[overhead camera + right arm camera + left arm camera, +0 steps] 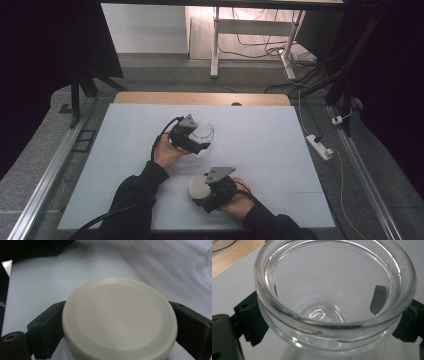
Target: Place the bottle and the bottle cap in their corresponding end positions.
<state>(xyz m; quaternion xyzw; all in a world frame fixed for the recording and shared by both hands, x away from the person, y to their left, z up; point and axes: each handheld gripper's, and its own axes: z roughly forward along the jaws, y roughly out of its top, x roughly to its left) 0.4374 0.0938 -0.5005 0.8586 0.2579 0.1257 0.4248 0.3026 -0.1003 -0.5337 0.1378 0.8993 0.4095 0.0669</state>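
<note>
Clear glass jar [332, 302], empty and lidless, clamped at its neck between the left tongs [197, 142], near counter [270, 130] centre, mouth turned toward the camera. Cream round lid [119, 317] pinched edge to edge in the right tongs [200, 192], at 5 o'clock from the jar, well apart. Probably held apart so lid and mouth can be lined up for closing.

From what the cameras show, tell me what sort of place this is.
Probably a lab or recording workspace, not a home. A white-topped table stands between metal rails, cables and a power strip lie on the grey floor, and dark curtains hang at the sides.
</note>
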